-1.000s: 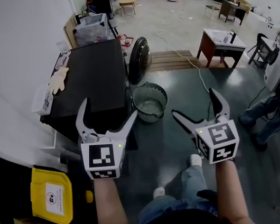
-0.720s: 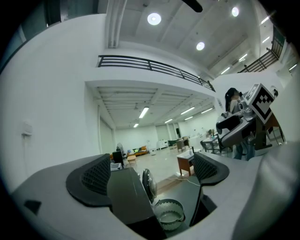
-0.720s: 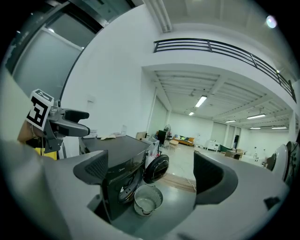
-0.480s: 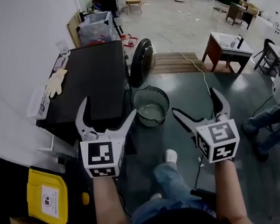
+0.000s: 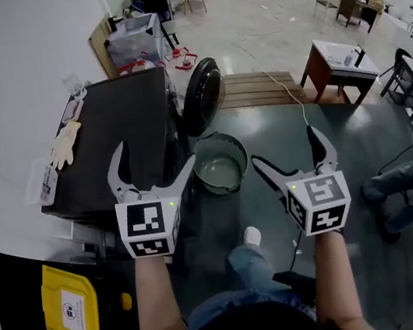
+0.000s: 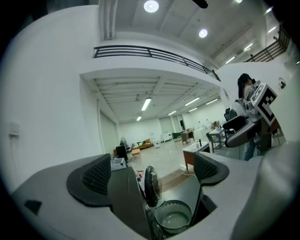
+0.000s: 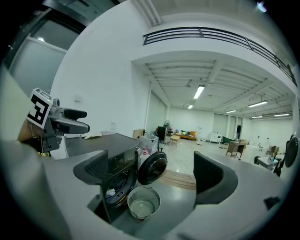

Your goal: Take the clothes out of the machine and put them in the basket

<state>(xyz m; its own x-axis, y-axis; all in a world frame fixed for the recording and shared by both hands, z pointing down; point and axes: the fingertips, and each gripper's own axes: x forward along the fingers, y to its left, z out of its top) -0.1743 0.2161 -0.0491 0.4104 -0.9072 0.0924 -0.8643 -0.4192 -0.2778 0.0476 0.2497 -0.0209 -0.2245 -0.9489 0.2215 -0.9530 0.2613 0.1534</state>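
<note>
At the far left of the head view a yellow container sits on the floor near the black washing machine. A pale glove lies on the left part of the machine's top. The left gripper hovers over the machine's front corner with its jaws wide apart and nothing between them. The round door stands swung open at the machine's front. In the right gripper view a dark jumble of clothes with a few lighter bits lies inside the drum. A round, ribbed basket stands upright on the floor just before that opening, mouth up, with no clothes in it. The right gripper hangs over the floor to the basket's right, jaws spread and empty. Further right stands a small table, well apart.
</note>
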